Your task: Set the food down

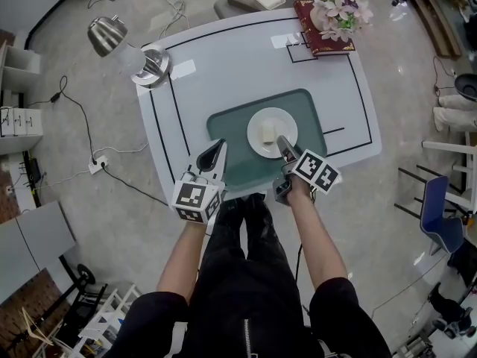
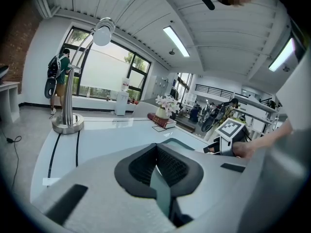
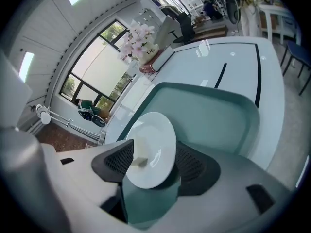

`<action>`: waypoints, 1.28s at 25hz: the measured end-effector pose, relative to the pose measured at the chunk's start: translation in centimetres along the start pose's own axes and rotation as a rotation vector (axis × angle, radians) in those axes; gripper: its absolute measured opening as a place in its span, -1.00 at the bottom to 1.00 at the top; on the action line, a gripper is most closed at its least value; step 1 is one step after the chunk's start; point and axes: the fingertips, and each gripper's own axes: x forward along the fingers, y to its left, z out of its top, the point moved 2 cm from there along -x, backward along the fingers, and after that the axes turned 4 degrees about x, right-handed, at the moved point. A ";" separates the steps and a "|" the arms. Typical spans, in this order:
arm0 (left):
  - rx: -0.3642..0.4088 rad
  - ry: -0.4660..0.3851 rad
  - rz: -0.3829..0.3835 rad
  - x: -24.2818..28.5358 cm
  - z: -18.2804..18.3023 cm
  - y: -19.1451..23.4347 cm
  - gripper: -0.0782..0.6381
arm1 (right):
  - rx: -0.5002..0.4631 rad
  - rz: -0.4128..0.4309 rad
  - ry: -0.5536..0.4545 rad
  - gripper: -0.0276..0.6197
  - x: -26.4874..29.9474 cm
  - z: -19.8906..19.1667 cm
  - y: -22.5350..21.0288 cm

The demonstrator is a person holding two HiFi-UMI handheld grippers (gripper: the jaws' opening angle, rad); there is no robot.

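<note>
1. At the table's [image 1: 223,66] far left corner stands a chrome desk lamp [image 1: 149,64], its round base on the white top and its shade hanging out past the edge.
2. The left gripper [image 1: 221,148] points away from the person, with its tip over the near left corner of the teal mat [image 1: 235,162]. In the left gripper view its jaws are drawn together to a narrow slit with nothing between them, and only a sliver of mat shows below. I cannot tell whether the tip touches the mat.
3. The teal mat lies in the middle of the table towards the person, inside the black lines on the top.
4. A white plate [image 1: 283,121] sits on the mat, a little right of the mat's centre. The food [image 1: 268,133], one small pale block, lies near the middle of the plate.
5. The right gripper [image 1: 282,142] reaches in from the near side and has the plate by its nearest rim. In the right gripper view the jaws are closed on the plate, with one pad over its face and the other behind it. The food is just beside the left pad.
6. At the far right corner a dark red book [image 1: 324,39] lies flat, and a bunch of pale pink flowers [image 1: 341,7] stands on it, well apart from the plate.
</note>
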 end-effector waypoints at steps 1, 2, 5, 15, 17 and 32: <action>0.002 0.001 -0.002 0.1 0.0 0.0 -0.77 | -0.016 -0.008 -0.011 -0.13 -0.1 0.2 -0.1; 0.003 0.001 -0.005 0.1 0.0 0.0 -0.77 | -0.029 -0.013 -0.021 -0.13 -0.3 0.3 -0.2; 0.006 0.001 -0.011 0.2 0.0 -0.1 -0.77 | -0.076 -0.028 -0.049 -0.14 -0.7 0.8 -0.2; 0.018 -0.019 -0.033 0.2 1.1 -1.0 -0.77 | -0.343 -0.004 -0.130 -0.14 -3.7 1.5 3.1; 0.024 -0.024 -0.040 0.1 1.4 -1.4 -0.77 | -0.394 0.014 -0.155 -0.14 -4.8 1.4 4.2; 0.070 -0.060 -0.105 -3.2 3.5 -5.8 -0.77 | -0.570 0.110 -0.267 -0.44 -13.8 -2.5 7.9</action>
